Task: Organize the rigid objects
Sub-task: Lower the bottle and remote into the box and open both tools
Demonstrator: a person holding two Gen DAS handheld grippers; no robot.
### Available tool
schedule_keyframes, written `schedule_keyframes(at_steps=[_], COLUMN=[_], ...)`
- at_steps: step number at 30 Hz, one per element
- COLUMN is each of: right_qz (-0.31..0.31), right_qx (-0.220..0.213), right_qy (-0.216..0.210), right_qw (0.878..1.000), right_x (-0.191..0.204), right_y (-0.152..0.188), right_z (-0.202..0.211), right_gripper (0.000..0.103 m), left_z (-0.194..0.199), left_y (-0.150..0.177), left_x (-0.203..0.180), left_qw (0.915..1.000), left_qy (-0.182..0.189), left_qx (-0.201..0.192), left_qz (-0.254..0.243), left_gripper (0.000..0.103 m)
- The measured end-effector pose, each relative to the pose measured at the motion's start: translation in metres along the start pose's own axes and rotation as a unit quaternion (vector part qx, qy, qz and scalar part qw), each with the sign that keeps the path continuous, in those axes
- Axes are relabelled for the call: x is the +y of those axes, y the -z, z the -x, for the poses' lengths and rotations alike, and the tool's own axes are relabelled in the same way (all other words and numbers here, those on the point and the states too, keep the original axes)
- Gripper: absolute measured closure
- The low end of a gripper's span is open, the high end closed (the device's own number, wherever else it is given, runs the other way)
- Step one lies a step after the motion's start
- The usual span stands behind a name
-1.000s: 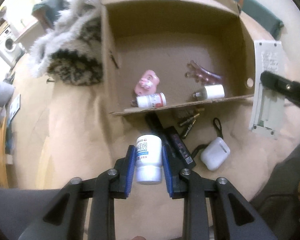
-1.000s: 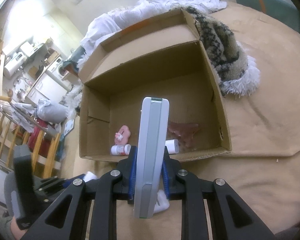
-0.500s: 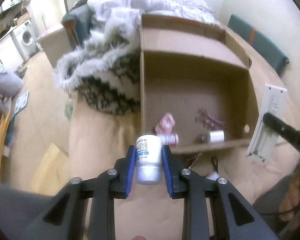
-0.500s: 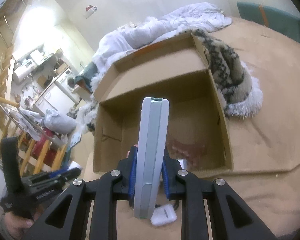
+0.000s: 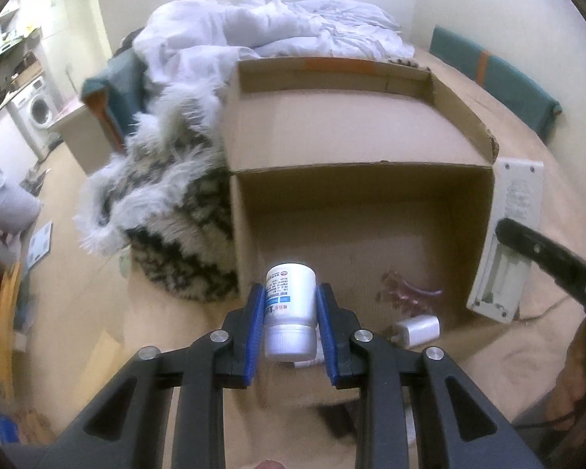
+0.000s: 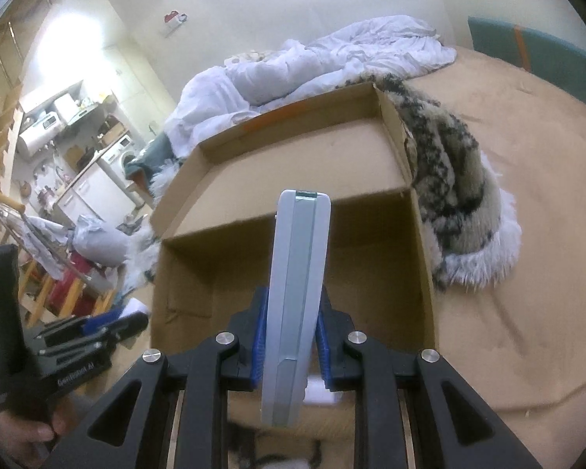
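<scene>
Both tools are loaded and carried toward the cardboard box [image 5: 355,148], so the step in hand looks like the drop-off. Nearest the left wrist camera, the left gripper [image 5: 291,326] is clamped on a white pill bottle [image 5: 290,308], held cap toward the camera just over the box's near edge. The right gripper [image 6: 292,338] is clamped on a long white remote control [image 6: 297,301], gripped edge-on and sticking out toward the box's open mouth; from the left view the same remote [image 5: 508,242] hangs just beside the box's right wall. Next, each load probably needs carrying past the near wall and lowering to the box floor before the jaws part. Inside the box near its front wall lie a small white plug-like thing [image 5: 418,329] and a pinkish clear hair clip [image 5: 406,293], though blur makes both uncertain; the loads should land clear of them. The far flap of the box stands up and poses no obstacle. Against the box's left wall leans a furry patterned blanket [image 5: 164,211], and beyond the box lies a heap of white bedding [image 5: 277,27].
</scene>
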State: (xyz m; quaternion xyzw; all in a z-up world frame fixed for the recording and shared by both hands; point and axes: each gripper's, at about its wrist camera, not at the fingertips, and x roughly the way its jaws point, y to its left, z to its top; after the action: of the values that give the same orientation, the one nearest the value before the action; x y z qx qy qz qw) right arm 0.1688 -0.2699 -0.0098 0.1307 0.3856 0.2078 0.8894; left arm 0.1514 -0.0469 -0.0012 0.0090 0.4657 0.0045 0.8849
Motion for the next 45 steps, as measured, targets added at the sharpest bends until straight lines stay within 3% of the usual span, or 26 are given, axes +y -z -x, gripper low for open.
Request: schedule_keyframes(at_steps=[11, 23, 29, 39, 41, 45], right_qz=[-0.009, 0.008, 0.019, 0.006, 0.004, -0.003], right_qx=[0.065, 0.128, 0.138, 0.127, 0.124, 0.113], right_qy=[0.019, 0.053, 0.087, 0.076, 0.074, 0.067], right_qw=[0.998, 0.990, 0.986, 0.989, 0.990, 0.991], right_x=[-0.009, -0.005, -0.007, -0.010, -0.011, -0.010], right_y=[-0.002, 0.010, 0.013, 0.011, 0.010, 0.007], right_z=[-0.050, -0.081, -0.088, -0.082, -0.080, -0.078], right_gripper=[0.079, 0.079, 0.080, 0.079, 0.079, 0.074], left_z=[-0.060, -0.068, -0.069, -0.069, -0.069, -0.061], left_y=[0.014, 0.022, 0.026, 0.029, 0.029, 0.028], left_x=[0.001, -0.010, -0.013, -0.015, -0.015, -0.020], left_qw=[0.9990, 0.9985, 0.9982, 0.9976, 0.9977, 0.9982], left_qy=[-0.002, -0.011, -0.009, -0.016, -0.015, -0.010], left_qx=[0.044, 0.050, 0.053, 0.059, 0.059, 0.045], left_qz=[0.008, -0.018, -0.024, -0.030, -0.030, -0.038], left_gripper=[0.079, 0.079, 0.079, 0.078, 0.075, 0.055])
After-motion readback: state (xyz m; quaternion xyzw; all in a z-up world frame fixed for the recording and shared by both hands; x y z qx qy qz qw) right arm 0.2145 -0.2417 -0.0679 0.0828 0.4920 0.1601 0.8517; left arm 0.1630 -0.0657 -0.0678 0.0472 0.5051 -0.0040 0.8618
